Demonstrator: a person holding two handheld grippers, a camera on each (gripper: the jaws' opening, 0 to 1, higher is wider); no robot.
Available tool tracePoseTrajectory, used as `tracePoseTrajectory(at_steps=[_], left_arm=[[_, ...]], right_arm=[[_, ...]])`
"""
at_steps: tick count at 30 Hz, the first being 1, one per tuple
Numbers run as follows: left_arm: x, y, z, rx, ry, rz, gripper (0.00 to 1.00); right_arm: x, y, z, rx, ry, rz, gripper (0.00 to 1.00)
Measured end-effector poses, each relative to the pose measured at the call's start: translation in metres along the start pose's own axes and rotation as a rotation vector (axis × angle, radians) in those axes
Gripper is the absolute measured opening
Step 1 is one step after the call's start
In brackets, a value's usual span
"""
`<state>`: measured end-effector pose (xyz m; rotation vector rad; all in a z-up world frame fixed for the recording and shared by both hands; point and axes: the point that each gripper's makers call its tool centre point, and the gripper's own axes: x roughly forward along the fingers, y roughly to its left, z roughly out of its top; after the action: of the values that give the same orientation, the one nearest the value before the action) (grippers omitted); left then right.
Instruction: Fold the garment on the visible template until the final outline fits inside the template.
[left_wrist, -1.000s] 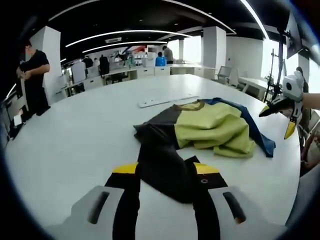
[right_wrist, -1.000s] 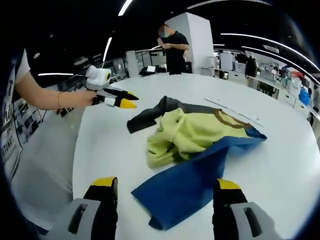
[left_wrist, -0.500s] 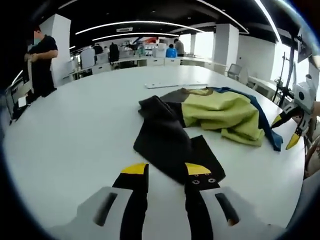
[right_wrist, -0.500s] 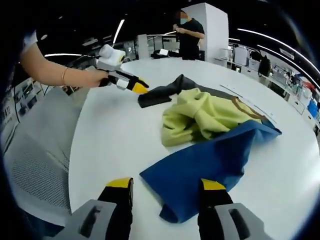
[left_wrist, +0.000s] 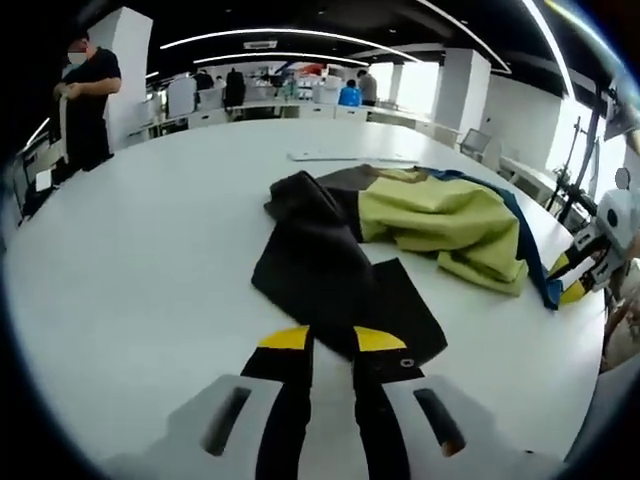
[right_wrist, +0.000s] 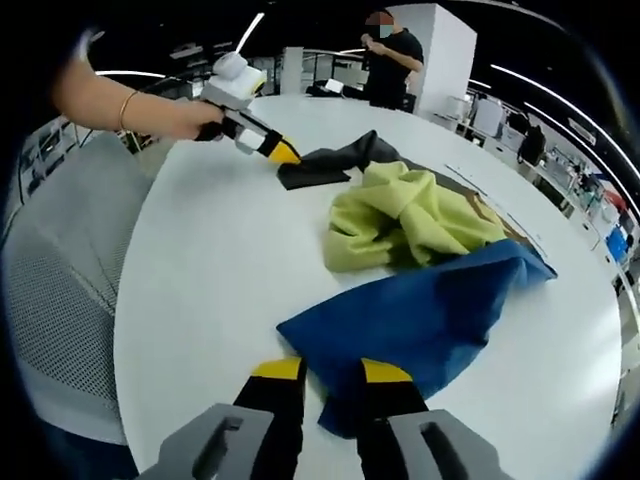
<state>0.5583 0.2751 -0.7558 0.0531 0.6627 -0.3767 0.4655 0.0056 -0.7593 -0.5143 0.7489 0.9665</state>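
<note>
A crumpled garment lies on the white round table (left_wrist: 140, 260): yellow-green body (left_wrist: 430, 215), black sleeve (left_wrist: 320, 260), blue sleeve (left_wrist: 527, 250). My left gripper (left_wrist: 333, 340) has its yellow-tipped jaws drawn close on the near edge of the black sleeve. In the right gripper view, my right gripper (right_wrist: 332, 371) is shut on the near edge of the blue sleeve (right_wrist: 430, 310). The left gripper (right_wrist: 283, 154) pinches the black sleeve (right_wrist: 335, 165) beyond the yellow-green body (right_wrist: 400, 215). The right gripper (left_wrist: 568, 285) sits at the blue sleeve's tip.
A thin white strip (left_wrist: 350, 157) lies on the table beyond the garment. A person in black (left_wrist: 85, 95) stands past the table's far edge. A grey mesh chair (right_wrist: 60, 320) sits beside the table edge. Desks and pillars fill the background.
Both grippers' jaws have closed from wide apart onto the sleeve edges. Both grippers came down to the table, the left at the black sleeve, the right at the blue sleeve.
</note>
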Motion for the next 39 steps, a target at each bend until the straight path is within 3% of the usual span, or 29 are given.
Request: tracePoseTrajectory(at_steps=[3, 6, 8, 10, 14, 19, 25, 30, 34, 39], left_arm=[[0.0, -0.002, -0.001, -0.041, -0.001, -0.019, 0.0], [-0.001, -0.003, -0.001, -0.118, -0.017, -0.038, 0.0], [-0.002, 0.001, -0.002, -0.162, -0.004, -0.032, 0.0], [-0.005, 0.006, -0.003, -0.133, 0.003, -0.012, 0.0], [-0.014, 0.011, 0.001, -0.154, -0.007, -0.02, 0.0], [-0.027, 0.026, 0.009, -0.138, -0.024, 0.014, 0.0], [-0.039, 0.037, 0.018, -0.087, -0.04, 0.058, 0.0], [-0.042, 0.043, 0.013, -0.018, -0.015, 0.06, 0.0], [-0.043, 0.053, 0.002, -0.024, 0.015, 0.066, 0.0], [-0.046, 0.06, 0.003, 0.0, 0.016, 0.077, 0.0]], right_arm=[[0.001, -0.005, 0.0, 0.033, -0.004, -0.026, 0.0], [0.0, -0.006, 0.001, 0.077, -0.007, -0.024, 0.0], [-0.003, -0.005, 0.008, 0.133, -0.047, -0.002, 0.0], [-0.011, -0.007, 0.016, 0.208, -0.085, 0.008, 0.0], [-0.03, -0.022, 0.027, 0.303, -0.164, -0.019, 0.0], [-0.054, -0.04, 0.027, 0.442, -0.191, -0.045, 0.0], [-0.087, -0.079, 0.029, 0.484, -0.268, -0.168, 0.0], [-0.106, -0.111, 0.02, 0.526, -0.285, -0.28, 0.0], [-0.119, -0.129, 0.017, 0.569, -0.329, -0.318, 0.0], [-0.13, -0.151, 0.004, 0.608, -0.334, -0.403, 0.0]])
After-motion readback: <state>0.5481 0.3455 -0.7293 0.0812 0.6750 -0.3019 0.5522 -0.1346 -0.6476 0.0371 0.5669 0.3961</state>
